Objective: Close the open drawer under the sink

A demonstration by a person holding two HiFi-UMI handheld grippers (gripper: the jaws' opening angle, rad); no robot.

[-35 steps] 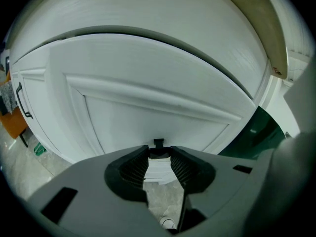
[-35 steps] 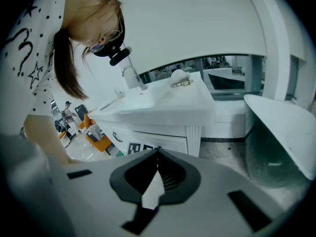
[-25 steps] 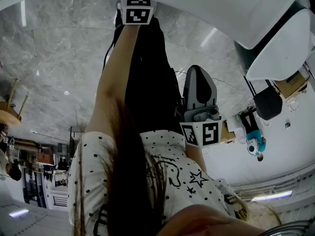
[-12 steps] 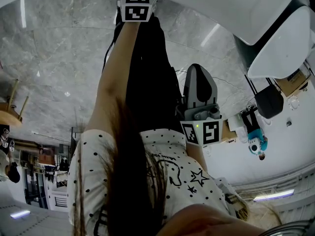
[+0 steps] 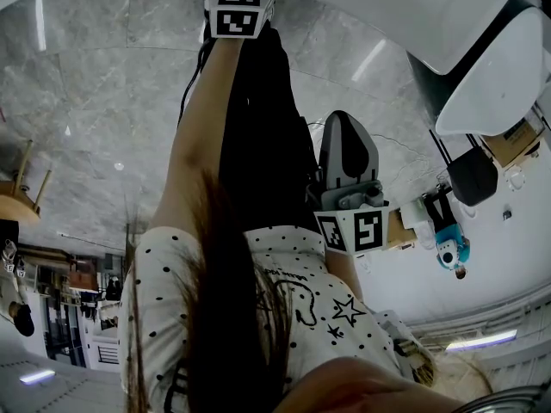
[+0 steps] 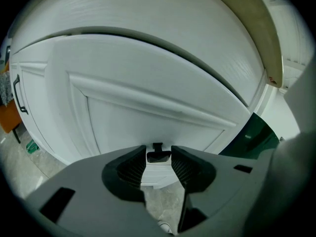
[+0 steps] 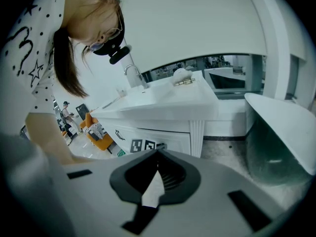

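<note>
Drawer front [image 6: 148, 98], a white panelled face, fills most of the left gripper view. Its small dark handle [image 6: 158, 156] sits low in the centre of that frame. The left gripper [image 6: 158, 151] has its fingers [image 6: 129, 168] closed in on either side of that handle, which fills the gap between them, so it reads as a grasp on the handle. The right gripper [image 7: 157, 169] has its fingers pressed together on nothing. It hangs back from the unit and looks toward the sink [image 7: 163, 100] from the side.

As a judgement, the drawer is a rigid painted box on runners. It should be stiff and fairly light to move, sliding straight with little resistance until it seats. The handle is narrow and probably smooth, so a pinch there could slip or twist. Driving straight along the runners through the handle suits it best, or else pressing flat on the panel beside it. A gentle finish would avoid slamming.
</note>
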